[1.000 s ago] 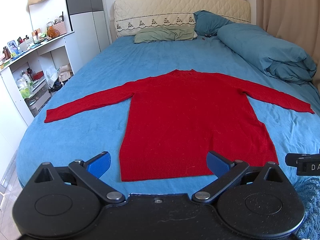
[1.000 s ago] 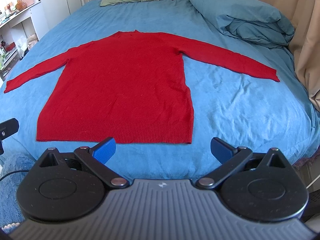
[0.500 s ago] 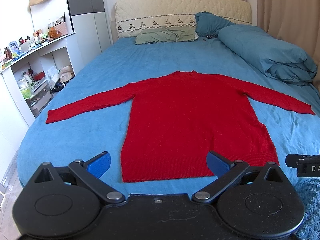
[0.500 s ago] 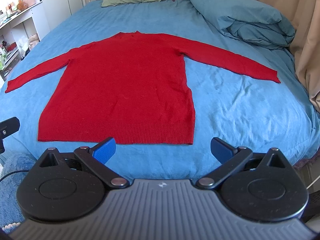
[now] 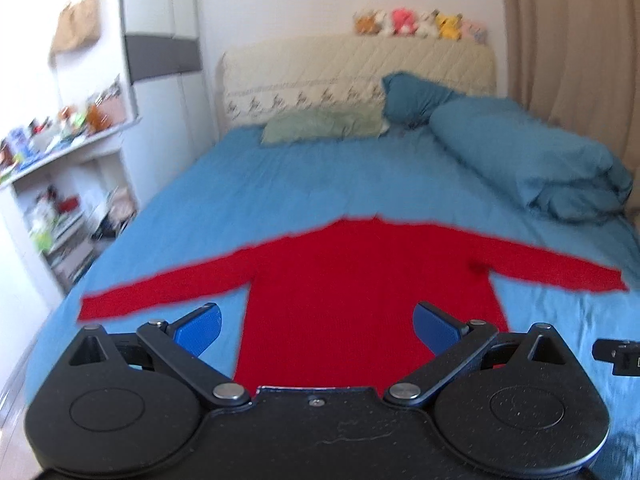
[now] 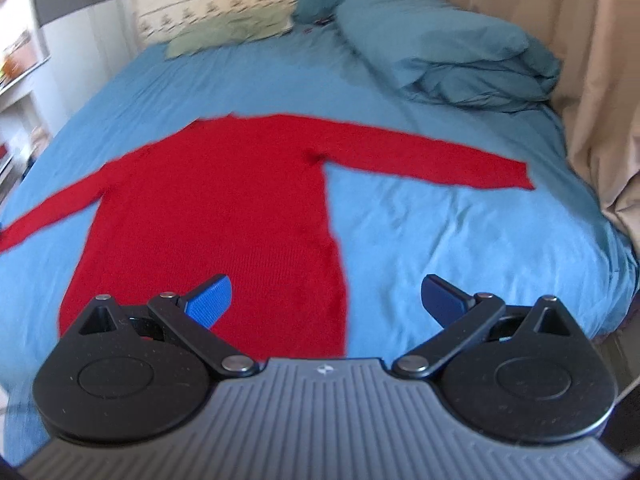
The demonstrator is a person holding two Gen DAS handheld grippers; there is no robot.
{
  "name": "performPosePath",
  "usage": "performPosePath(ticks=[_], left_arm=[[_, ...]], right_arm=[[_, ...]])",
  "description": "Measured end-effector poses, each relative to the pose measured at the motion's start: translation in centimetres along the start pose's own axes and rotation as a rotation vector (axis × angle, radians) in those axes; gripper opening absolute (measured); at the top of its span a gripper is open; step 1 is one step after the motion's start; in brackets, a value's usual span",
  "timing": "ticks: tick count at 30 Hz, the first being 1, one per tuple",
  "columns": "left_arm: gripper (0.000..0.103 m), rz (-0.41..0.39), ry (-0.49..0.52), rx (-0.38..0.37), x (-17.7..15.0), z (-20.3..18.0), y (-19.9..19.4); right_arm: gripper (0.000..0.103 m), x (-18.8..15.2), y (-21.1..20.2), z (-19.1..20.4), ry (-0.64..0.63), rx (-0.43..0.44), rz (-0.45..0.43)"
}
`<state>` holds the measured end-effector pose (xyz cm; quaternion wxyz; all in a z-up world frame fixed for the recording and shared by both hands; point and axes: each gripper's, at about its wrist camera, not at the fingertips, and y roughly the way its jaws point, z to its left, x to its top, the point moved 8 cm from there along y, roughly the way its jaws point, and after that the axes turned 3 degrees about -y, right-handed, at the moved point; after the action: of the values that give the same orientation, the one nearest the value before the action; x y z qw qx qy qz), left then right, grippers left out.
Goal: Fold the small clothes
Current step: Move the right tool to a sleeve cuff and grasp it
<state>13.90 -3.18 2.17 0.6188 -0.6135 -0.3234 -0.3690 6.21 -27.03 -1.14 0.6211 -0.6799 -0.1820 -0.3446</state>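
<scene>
A red long-sleeved sweater [image 5: 360, 280] lies flat on the blue bed [image 5: 320, 172], both sleeves spread out sideways; it also shows in the right wrist view [image 6: 224, 208]. My left gripper [image 5: 318, 326] is open and empty, above the sweater's lower left part, and hides the hem. My right gripper [image 6: 326, 300] is open and empty, above the sweater's lower right edge. A bit of the right gripper [image 5: 618, 354] shows at the left wrist view's right edge. Both views are blurred.
A folded blue duvet [image 5: 532, 164] and pillows [image 5: 320, 126] lie at the head of the bed. White shelves with clutter [image 5: 52, 184] stand left of the bed. A beige curtain [image 6: 600, 80] hangs on the right. Plush toys [image 5: 420, 24] sit on the headboard.
Both grippers have moved forward over the bed, so the sweater's hem now lies under them. Both stay open.
</scene>
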Motion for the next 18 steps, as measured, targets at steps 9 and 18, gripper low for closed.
performPosePath(ticks=[9,18], left_arm=[[0.103,-0.011,0.093,-0.165,6.3,-7.3,11.9],[0.103,0.137,0.110,-0.252,5.3,-14.4,27.7]], right_arm=[[0.103,6.6,10.0,-8.0,0.122,-0.126,-0.033],[0.103,6.1,23.4,-16.4,0.358,-0.164,-0.003]])
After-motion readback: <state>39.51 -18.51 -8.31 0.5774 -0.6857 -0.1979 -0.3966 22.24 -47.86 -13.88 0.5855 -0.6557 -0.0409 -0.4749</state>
